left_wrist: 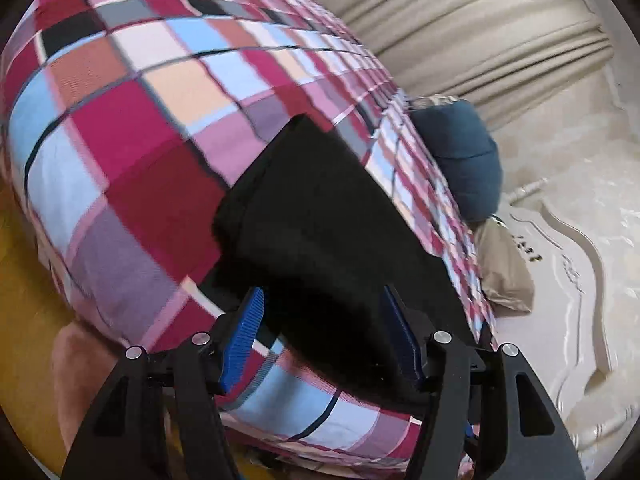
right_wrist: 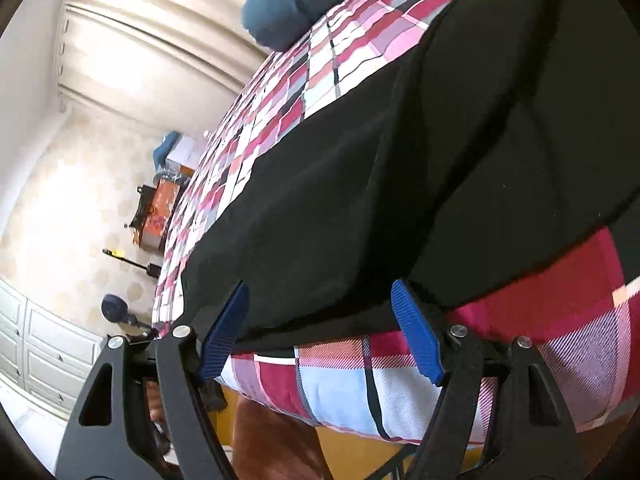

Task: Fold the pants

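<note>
Black pants (left_wrist: 320, 200) lie folded on a plaid bedspread (left_wrist: 140, 140), near the bed's front edge. My left gripper (left_wrist: 322, 292) is open, its blue pads (left_wrist: 248, 336) standing wide on either side of the near end of the pants without pressing on it. In the right wrist view the pants (right_wrist: 400, 160) spread over the plaid bedspread (right_wrist: 340, 380). My right gripper (right_wrist: 320, 285) is open too, and the near hem of the pants lies loose between its blue pads (right_wrist: 416, 332).
A blue pillow (left_wrist: 464, 160) and a beige pillow (left_wrist: 504, 272) lie at the cream headboard (left_wrist: 560, 280). Curtains (right_wrist: 140, 40) hang behind the bed. White drawers (right_wrist: 40, 360) and an orange box (right_wrist: 160, 216) stand on the floor beside it.
</note>
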`<state>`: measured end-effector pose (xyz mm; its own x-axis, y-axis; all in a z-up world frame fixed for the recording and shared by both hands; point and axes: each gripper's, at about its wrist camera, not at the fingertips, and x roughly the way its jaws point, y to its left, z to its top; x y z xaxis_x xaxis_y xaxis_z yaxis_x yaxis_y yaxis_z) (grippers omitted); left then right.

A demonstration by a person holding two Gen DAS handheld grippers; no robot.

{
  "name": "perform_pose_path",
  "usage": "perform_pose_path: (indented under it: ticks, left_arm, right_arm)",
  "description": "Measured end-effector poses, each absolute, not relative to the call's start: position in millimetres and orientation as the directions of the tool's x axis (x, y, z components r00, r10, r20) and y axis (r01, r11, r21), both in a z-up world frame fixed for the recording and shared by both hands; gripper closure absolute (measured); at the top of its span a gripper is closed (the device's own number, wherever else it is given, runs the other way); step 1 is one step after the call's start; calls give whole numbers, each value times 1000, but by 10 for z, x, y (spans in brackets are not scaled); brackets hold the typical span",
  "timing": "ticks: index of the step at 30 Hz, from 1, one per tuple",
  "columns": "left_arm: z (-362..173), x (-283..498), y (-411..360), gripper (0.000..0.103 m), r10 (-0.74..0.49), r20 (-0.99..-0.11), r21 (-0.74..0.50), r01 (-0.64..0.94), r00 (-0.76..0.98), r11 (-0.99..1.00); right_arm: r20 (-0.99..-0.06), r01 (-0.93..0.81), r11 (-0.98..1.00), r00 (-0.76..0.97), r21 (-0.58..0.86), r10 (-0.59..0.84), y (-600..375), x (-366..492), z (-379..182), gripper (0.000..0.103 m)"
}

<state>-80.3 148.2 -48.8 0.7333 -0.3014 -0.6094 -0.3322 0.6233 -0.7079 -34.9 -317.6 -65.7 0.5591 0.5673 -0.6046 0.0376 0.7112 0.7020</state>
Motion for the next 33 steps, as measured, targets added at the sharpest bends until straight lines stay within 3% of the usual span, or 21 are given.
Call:
perform_pose_path:
  ticks: [6,10,12,14,15,24,33]
  left_arm:
    - [-667,-668,1507,45,-271,-631,-719,-415,727,558]
    - [-664,-615,1477,62,-240,-660,-691,-450,712,566]
    - [-632,-579,1446,74,-217,-673,-668,-455,707,588]
    - [-628,-561,1440,83,-196,-690,-644,-465,697,608]
    - [-643,-547,1446,86,-193,-693,-641,-472,694,605]
    - [-599,-600,1433,89,-162,-693,-624,-471,702,624]
    - [-676,-651,1470,84,-198,-671,-634,-414,715,653]
  right_arm:
    - [-601,93,689,580,719,550,-3209,-378,-673,33]
    - [-631,147,692,572,707,524,-3229,-334,-711,44]
    - [-644,158,699,568,697,513,-3204,-300,-716,56]
    - [-668,172,722,564,670,486,-3173,-240,-746,87]
    - [-681,179,733,559,656,473,-3166,-218,-773,93]
    - [-630,136,724,616,676,473,-3165,-453,-559,94]
    - [-661,170,719,574,674,484,-3219,-482,-881,94]
